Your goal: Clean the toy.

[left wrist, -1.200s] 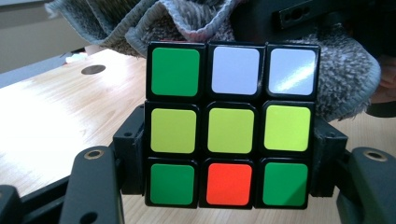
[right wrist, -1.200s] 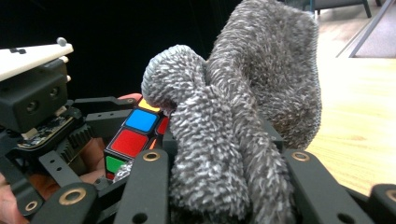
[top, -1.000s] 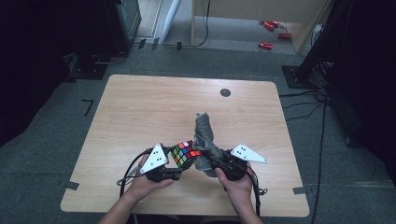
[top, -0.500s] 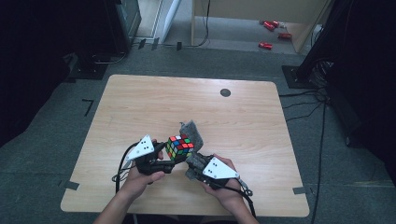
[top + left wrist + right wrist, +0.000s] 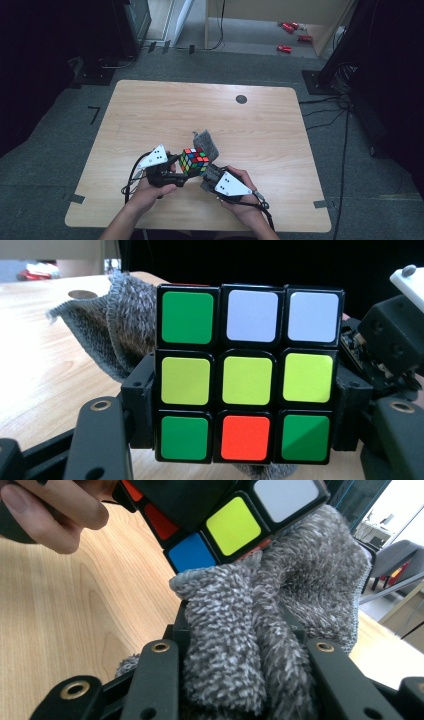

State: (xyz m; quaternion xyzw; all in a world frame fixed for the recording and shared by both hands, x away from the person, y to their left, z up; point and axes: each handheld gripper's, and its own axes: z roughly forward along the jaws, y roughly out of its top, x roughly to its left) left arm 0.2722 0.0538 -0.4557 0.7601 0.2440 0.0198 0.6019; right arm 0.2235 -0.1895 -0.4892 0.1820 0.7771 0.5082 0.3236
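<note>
Grey cloth [image 5: 280, 630] sits bunched in the right gripper's [image 5: 212, 176] jaws, pressed up against the underside of the puzzle cube [image 5: 194, 161]. Left gripper [image 5: 175, 170] clamps the cube by its middle layer, above the bench [image 5: 150, 110]; cloth lies right of it.

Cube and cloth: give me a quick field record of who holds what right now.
left gripper: shut on puzzle cube, jaws on its two sides
right gripper: shut on grey cloth, bunched between jaws
contact: cloth pressed against the cube's underside
cube face toward left gripper view: yellow middle row
surface: wooden table
</note>
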